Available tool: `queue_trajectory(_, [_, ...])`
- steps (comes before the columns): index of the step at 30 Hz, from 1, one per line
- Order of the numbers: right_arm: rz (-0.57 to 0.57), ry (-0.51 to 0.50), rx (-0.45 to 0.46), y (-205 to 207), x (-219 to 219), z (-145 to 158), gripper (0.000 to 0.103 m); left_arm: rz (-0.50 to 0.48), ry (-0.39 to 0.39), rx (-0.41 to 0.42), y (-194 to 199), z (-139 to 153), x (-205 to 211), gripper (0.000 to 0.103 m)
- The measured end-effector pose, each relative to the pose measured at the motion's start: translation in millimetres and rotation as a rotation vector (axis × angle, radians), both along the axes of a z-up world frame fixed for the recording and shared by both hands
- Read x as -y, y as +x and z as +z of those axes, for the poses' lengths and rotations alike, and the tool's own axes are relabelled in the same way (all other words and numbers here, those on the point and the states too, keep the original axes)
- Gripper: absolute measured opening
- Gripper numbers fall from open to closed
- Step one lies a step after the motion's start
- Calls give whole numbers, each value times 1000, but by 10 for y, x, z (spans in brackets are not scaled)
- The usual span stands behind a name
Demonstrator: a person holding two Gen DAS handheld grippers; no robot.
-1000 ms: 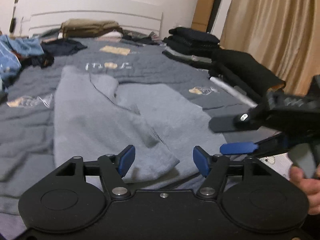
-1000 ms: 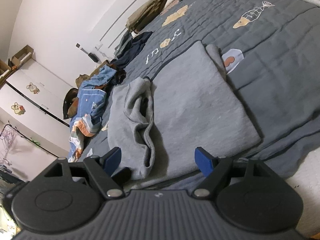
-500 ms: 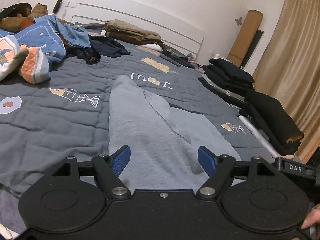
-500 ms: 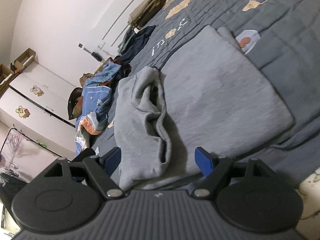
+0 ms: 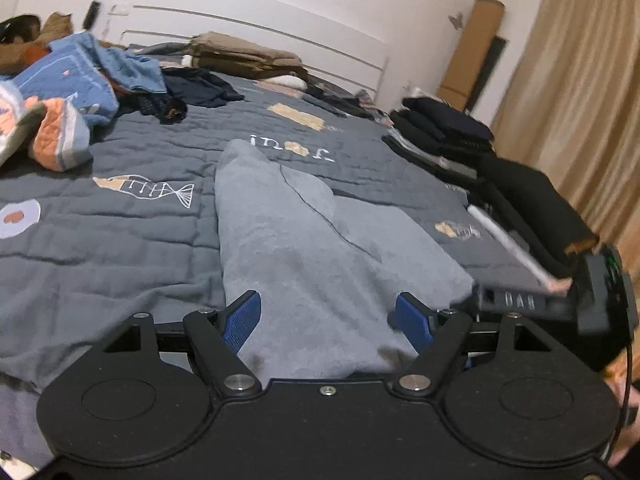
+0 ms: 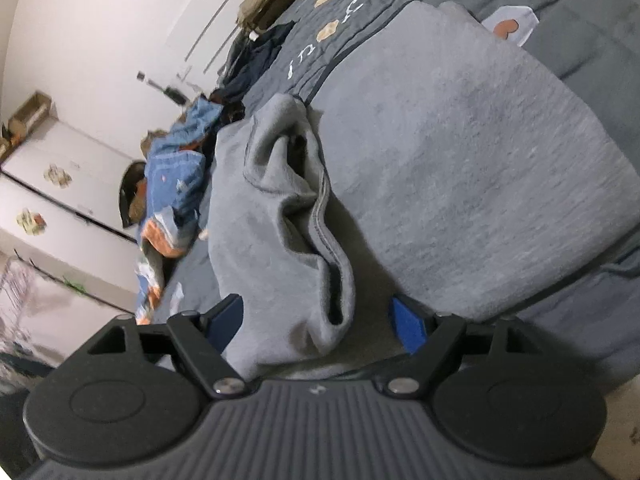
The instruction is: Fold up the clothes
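i see both my grippers, left [image 5: 327, 322] and right [image 6: 318, 320], spread wide and released, straddling the near edge of the grey garment [image 5: 304, 248] on the quilt [image 5: 120, 232].

"DAS" on the right tool [image 5: 520, 301], embroidered lettering on the bedspread [image 5: 292, 148] unreadable

A pale grey fleece garment [image 5: 320, 256] lies partly folded on a dark grey quilted bedspread [image 5: 120, 216]. The left gripper [image 5: 329, 322], blue-padded jaws spread wide, hovers at its near edge. Folded black clothes [image 5: 444, 128] are stacked far right.
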State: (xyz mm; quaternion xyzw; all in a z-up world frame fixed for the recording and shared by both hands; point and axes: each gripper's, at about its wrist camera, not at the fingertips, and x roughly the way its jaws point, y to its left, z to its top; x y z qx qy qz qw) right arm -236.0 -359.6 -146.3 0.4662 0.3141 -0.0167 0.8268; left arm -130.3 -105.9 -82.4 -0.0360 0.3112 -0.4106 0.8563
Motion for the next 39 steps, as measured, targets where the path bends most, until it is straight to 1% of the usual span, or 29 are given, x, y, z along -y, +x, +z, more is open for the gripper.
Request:
queue_trajectory(1, [-9, 13, 9, -5, 3, -1, 79, 0, 4, -3, 1, -10, -10, 73])
queue_trajectory(3, [-15, 22, 36, -11, -11, 21, 74, 4, 13, -8, 9, -25, -33, 73])
queue_trajectory(4, [-11, 16, 56, -12, -31, 46, 66, 7, 15, -7, 13, -25, -47, 73])
queue_trajectory(5, [0, -2, 74, -5, -68, 86, 53, 10, 12, -7, 18, -21, -66, 73])
queue_trajectory(6, [11, -20, 93, 2, -106, 126, 46, 14, 7, -7, 22, -15, -86, 73])
queue_trajectory(8, [30, -52, 86, 51, -169, 148, 24, 16, 5, -5, 22, -4, -109, 73])
queue_trajectory(10, [24, -46, 60, 102, -165, 88, 22, 16, 7, -2, 20, 0, -124, 73])
queue_trajectory(12, [-2, -15, 46, 124, -131, 24, 24, 14, 17, -2, 20, -8, -131, 73])
queue_trajectory(14, [-38, 39, 38, 133, -83, -36, 32, 16, 19, -3, 24, -10, -144, 73])
queue_trajectory(16, [-45, 64, 35, 140, -62, -38, 38, 18, 21, -4, 28, -11, -159, 73])
queue_trajectory(17, [-41, 47, 28, 148, -77, -19, 43, 20, 21, -4, 30, -11, -166, 73])
queue_trajectory(19, [-46, -16, -15, 149, -134, 67, 51, 22, 23, -5, 34, -12, -180, 73])
queue_trajectory(22, [-28, -102, -11, 95, -222, 176, 63, 26, 24, -7, 40, -13, -202, 73])
queue_trajectory(23, [-16, -135, -6, 88, -251, 195, 65, 24, 26, -6, 36, -13, -198, 73])
queue_trajectory(25, [10, -201, 5, 77, -308, 232, 65, 19, 30, -4, 25, -14, -182, 73])
queue_trajectory(26, [20, -214, 5, 85, -316, 221, 65, 16, 31, -2, 20, -14, -173, 73])
queue_trajectory(27, [22, -225, -1, 97, -320, 197, 63, 12, 32, -1, 15, -15, -164, 73])
queue_trajectory(28, [15, -231, -11, 107, -314, 170, 57, 8, 32, 0, 10, -15, -155, 73])
queue_trajectory(29, [8, -237, -22, 116, -307, 143, 39, 3, 34, 1, 7, -17, -147, 73])
queue_trajectory(30, [-3, -226, -13, 104, -284, 155, 25, 2, 37, 1, 6, -21, -143, 73])
queue_trajectory(31, [-14, -214, -1, 89, -259, 169, 8, 3, 39, 1, 6, -24, -140, 73])
queue_trajectory(35, [-58, -167, 43, 29, -161, 228, 7, 5, 45, -1, 10, -37, -122, 73])
queue_trajectory(39, [-102, -119, 88, -30, -62, 287, 7, -19, 63, 7, -22, -56, -75, 73])
